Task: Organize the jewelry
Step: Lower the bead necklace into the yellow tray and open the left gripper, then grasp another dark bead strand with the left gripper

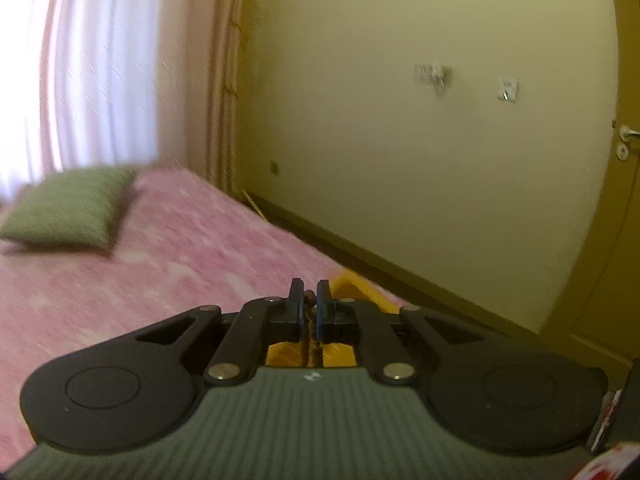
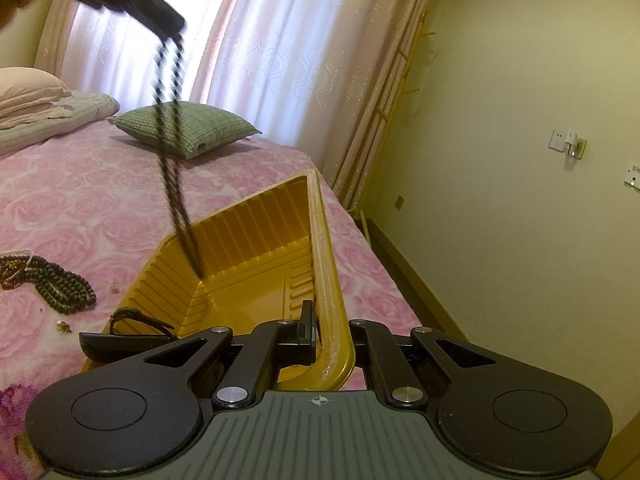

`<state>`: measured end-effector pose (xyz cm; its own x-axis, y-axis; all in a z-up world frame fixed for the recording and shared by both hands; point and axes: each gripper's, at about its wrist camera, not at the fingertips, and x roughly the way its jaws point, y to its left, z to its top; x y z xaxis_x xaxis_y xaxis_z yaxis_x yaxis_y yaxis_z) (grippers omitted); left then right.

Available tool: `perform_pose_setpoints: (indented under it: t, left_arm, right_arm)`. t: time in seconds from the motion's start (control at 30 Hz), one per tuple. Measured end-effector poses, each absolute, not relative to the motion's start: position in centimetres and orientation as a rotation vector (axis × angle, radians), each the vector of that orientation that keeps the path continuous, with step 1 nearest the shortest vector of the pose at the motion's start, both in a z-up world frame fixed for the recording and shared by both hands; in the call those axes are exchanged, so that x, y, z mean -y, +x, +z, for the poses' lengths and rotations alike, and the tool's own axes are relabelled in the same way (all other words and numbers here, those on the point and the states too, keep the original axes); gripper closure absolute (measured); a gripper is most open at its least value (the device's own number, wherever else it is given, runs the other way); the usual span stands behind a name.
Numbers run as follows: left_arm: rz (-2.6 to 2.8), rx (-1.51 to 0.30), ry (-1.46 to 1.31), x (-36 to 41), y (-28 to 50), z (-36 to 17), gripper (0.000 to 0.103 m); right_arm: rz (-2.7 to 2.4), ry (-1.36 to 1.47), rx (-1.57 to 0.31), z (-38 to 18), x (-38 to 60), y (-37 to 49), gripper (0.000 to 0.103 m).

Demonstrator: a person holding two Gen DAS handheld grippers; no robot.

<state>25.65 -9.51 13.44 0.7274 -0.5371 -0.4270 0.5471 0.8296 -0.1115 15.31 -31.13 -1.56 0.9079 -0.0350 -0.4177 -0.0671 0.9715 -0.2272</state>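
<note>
My left gripper (image 1: 309, 300) is shut on a dark beaded necklace (image 1: 309, 299), held high above the bed. In the right wrist view the left gripper (image 2: 170, 34) shows at the top left, and the necklace (image 2: 172, 152) hangs from it in a long loop, its lower end inside the yellow plastic bin (image 2: 256, 232). My right gripper (image 2: 326, 332) is shut on the bin's near right rim (image 2: 330, 312). The bin also shows under the left fingers (image 1: 348, 282).
The bin sits on a bed with a pink rose-patterned cover (image 2: 80, 200). More bead strings (image 2: 52, 280) and a small earring (image 2: 64, 325) lie left of the bin. A dark strap (image 2: 136, 322) lies at its near corner. A green pillow (image 2: 188, 128) lies beyond; wall and door at right.
</note>
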Motion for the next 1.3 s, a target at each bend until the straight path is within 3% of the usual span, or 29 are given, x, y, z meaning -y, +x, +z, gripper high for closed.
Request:
perform_pose_setpoints:
  t: [0.27,0.47,0.8,1.3]
  left_arm:
    - [-0.721,-0.622,0.040,14.3,27.0,8.4,0.097]
    - [-0.684,-0.586,0.070,13.4,26.9,8.8,0.090]
    - [-0.507,-0.559,0.095,3.3,25.4,8.8,0.088]
    - [-0.357,-0.703,0.090,-8.7,21.6,1.2,0.077]
  right_arm:
    - [0.017,-0.237,-0.435,-1.7,31.2,15.4,0.098]
    - [0.018,-0.230,-0.439,-1.8,31.5,15.5,0.099]
    - [0.015,-0.215,-0.443,-2.1,31.9,15.6,0.099]
    - [0.014,-0.211,-0.452,-2.3,31.9,15.7,0.099]
